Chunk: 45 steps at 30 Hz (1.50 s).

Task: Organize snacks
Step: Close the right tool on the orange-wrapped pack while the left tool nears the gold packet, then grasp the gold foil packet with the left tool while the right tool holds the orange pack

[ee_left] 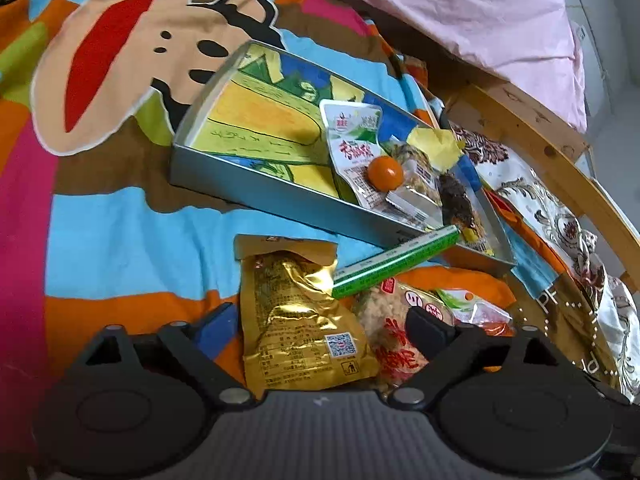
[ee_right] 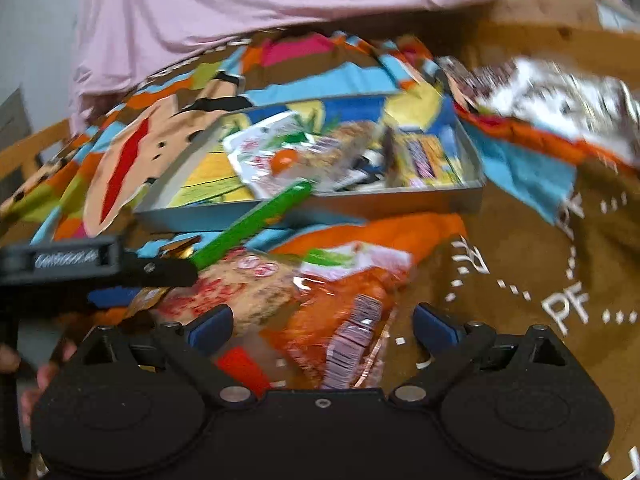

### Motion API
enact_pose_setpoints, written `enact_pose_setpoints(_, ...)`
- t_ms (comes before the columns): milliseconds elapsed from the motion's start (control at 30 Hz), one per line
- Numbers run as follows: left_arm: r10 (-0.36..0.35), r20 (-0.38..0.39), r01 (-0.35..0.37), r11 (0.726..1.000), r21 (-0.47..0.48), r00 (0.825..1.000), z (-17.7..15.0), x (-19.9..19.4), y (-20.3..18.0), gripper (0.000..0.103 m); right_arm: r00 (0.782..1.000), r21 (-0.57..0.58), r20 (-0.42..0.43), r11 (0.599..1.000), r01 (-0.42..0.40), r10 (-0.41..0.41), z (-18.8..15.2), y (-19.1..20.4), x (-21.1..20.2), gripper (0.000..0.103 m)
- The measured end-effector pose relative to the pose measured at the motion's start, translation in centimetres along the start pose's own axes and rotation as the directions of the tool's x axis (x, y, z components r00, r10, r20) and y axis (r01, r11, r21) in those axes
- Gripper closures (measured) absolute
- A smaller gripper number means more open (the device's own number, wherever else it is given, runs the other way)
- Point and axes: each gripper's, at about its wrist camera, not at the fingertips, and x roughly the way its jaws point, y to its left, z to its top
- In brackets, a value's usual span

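A grey metal tray [ee_left: 280,196] lies on the bedspread and holds a white snack packet [ee_left: 352,140], an orange ball [ee_left: 385,174] and several other packets. It also shows in the right wrist view [ee_right: 360,200]. A green stick pack [ee_left: 396,262] leans on the tray's near rim. My left gripper [ee_left: 324,328] is open around a gold foil packet [ee_left: 296,320]; a rice-cake packet [ee_left: 384,320] lies beside it. My right gripper [ee_right: 324,326] is open over an orange snack packet [ee_right: 344,312]. The left gripper's finger [ee_right: 160,270] shows at the left of the right wrist view.
The colourful cartoon bedspread [ee_left: 120,220] covers the bed. A pink quilt [ee_left: 460,12] lies at the back. A wooden bed rail [ee_left: 560,152] runs along the right, with a patterned brown-and-white cloth [ee_left: 540,200] beside it.
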Motion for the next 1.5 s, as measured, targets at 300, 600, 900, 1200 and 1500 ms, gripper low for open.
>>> enact_pose_setpoints(300, 0.04, 0.011, -0.04, 0.999, 0.017, 0.999, -0.3, -0.5, -0.2, 0.027, 1.0, -0.06, 0.01, 0.998, 0.012, -0.012, -0.3, 1.0, -0.2, 0.026)
enact_pose_setpoints(600, 0.044, 0.007, -0.044, 0.999, -0.024, 0.999, -1.3, -2.4, 0.0, 0.036, 1.0, -0.047, -0.013, 0.999, 0.003, -0.003, -0.5, 1.0, -1.0, 0.04)
enact_pose_setpoints(900, 0.05, -0.006, -0.05, 0.996, -0.074, 0.999, -2.2, -5.1, -0.1, 0.036, 0.999, -0.113, -0.049, 0.993, -0.016, 0.011, -1.3, 2.1, -2.7, 0.046)
enact_pose_setpoints(1200, 0.067, -0.001, -0.067, 0.996, -0.062, 0.998, -2.0, -3.6, -0.4, 0.027, 0.999, -0.095, -0.037, 0.995, 0.007, -0.01, -1.0, 1.9, -1.3, 0.03)
enact_pose_setpoints(1500, 0.085, 0.016, -0.084, 0.995, -0.05, 0.996, -2.1, -3.1, -0.4, 0.031, 0.999, -0.144, -0.025, 0.989, 0.035, -0.039, -1.4, 2.9, -1.0, 0.035)
